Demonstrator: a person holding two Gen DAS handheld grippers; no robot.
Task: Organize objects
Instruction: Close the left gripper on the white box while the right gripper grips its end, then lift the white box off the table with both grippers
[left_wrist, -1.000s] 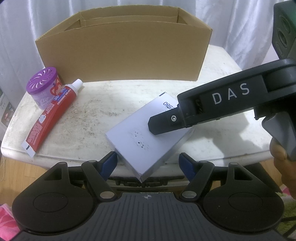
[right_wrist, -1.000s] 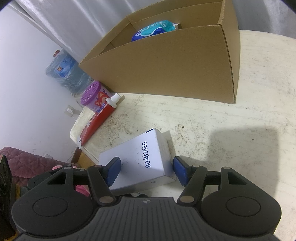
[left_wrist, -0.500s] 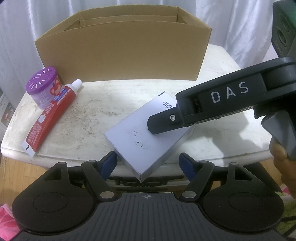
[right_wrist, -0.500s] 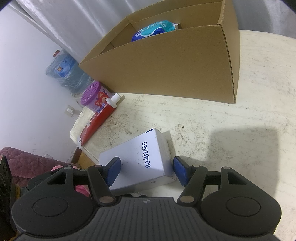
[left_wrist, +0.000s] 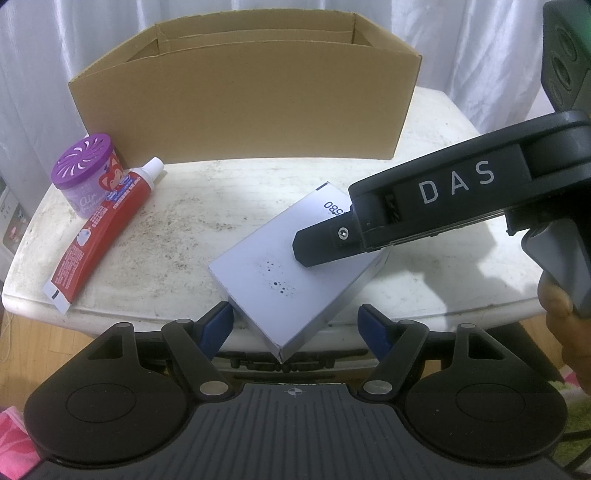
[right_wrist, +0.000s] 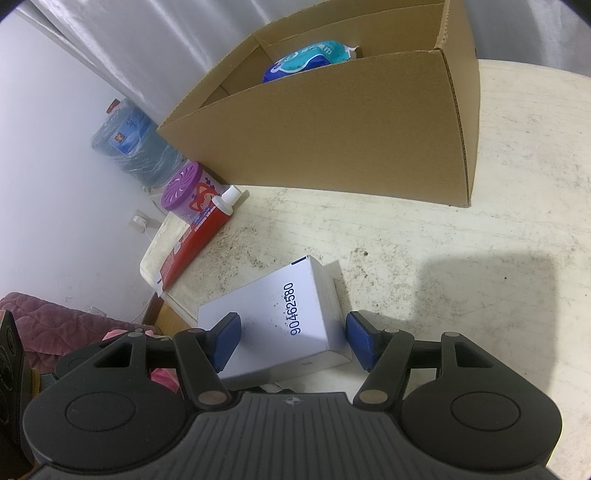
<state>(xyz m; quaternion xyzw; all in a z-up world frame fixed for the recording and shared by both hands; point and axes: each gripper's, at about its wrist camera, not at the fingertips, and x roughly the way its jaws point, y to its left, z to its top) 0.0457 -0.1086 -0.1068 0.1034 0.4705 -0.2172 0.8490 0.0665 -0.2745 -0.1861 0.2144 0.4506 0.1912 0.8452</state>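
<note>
White box at table front edge, corner overhanging. Left tongs and right tongs both agape, straddling box, pads not pressing. Risk: uneven squeeze tips box off edge.

Stained table bears carton, box, toothpaste, freshener
</note>
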